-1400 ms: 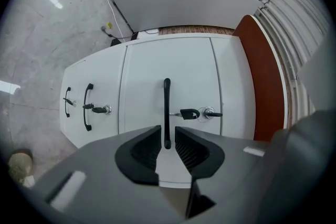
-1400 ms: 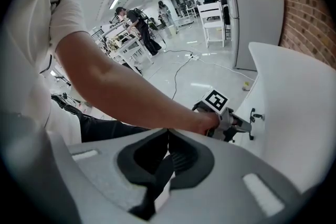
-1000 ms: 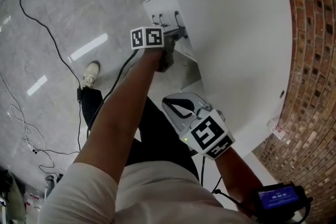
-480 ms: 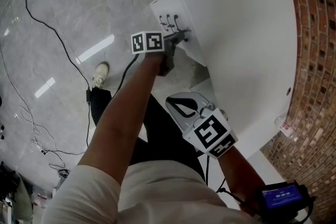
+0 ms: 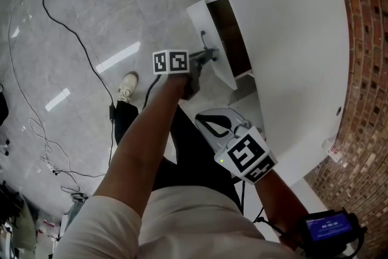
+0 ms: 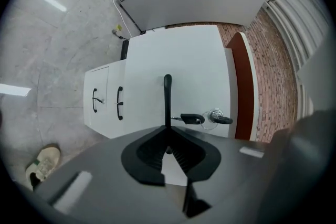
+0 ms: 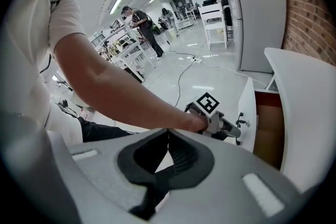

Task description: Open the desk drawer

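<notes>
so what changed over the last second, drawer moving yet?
Yes. The drawer has slid out from under the desk top toward the person, and its brown inside now shows. The left gripper stayed shut on the drawer handle and drew back with it. The right gripper stayed shut, empty and idle.

Overhead, the head camera looks steeply down past both arms onto the white bench and the drawer. The left gripper camera sits close against the drawer front, facing along its jaws to the drawer handle. The right gripper camera, farther back, looks sideways across at the same drawer, with the hall behind.
</notes>
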Available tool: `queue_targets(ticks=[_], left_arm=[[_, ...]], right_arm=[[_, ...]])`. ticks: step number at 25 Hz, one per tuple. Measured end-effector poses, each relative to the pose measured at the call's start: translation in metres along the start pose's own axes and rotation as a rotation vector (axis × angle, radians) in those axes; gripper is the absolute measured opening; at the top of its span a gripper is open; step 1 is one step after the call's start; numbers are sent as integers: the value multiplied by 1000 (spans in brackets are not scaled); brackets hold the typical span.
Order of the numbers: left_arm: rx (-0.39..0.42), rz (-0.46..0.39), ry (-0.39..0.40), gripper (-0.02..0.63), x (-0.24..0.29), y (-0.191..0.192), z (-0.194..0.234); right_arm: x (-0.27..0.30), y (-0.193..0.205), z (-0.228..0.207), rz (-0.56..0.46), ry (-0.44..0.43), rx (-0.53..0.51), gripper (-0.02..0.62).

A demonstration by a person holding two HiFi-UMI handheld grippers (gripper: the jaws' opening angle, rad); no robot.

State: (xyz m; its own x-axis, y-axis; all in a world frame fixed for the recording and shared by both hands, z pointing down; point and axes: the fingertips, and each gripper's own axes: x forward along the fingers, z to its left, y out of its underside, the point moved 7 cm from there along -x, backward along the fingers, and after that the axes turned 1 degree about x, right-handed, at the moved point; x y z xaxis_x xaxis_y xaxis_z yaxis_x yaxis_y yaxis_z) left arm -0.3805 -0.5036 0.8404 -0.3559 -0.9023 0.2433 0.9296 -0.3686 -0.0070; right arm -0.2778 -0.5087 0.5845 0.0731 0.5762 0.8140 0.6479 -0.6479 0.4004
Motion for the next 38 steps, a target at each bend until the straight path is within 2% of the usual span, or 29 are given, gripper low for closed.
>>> queue_targets(ticks=[11,16,26,38], left_arm=[[20,28,-21,29,-22,-4,2],[47,55,-13,81,-24,-5,-1],[50,70,-37,81,-71,0,-4],[90,117,-55,81,-117,-14,-17]], right_arm=[[12,-18,14,0,-5,-17,3],[13,-22,13,-4,0,-16,3],[16,-41,35,-26,33,-6,3],[18,-56,28,-77,76,14,3]])
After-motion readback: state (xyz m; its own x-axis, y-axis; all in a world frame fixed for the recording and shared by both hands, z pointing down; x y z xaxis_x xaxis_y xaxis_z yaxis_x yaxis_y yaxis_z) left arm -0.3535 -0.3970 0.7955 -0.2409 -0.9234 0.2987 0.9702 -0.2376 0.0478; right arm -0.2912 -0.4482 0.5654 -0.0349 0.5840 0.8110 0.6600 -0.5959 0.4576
